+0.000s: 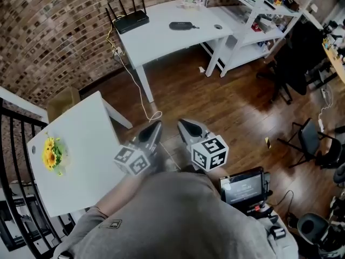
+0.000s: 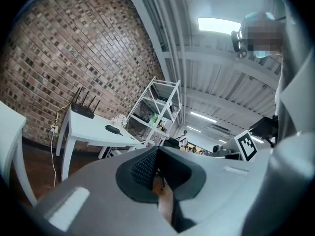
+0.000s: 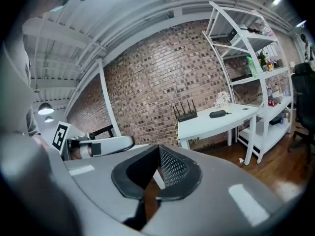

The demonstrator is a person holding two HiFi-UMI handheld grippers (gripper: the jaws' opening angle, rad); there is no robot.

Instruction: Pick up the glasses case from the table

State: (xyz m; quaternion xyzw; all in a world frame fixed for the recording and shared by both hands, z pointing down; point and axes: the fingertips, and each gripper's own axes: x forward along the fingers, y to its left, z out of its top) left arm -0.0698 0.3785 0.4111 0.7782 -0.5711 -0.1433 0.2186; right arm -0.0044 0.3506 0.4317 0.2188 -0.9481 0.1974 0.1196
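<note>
White surface (image 1: 161,39) by the brick wall (image 1: 48,31) carries the dark glasses case (image 1: 182,25) near a router (image 1: 129,20), well apart from the left gripper (image 1: 154,131) and right gripper (image 1: 186,127), both with fingers closed together on nothing, above the wooden floor (image 1: 232,107).

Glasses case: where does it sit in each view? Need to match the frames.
Head view: glasses case at top centre, on the far white table.
Left gripper view: left of centre, small and dark on that table.
Right gripper view: right of centre, on the tabletop.
Shared landmark: black router with antennas on the same table, also at and.
</note>
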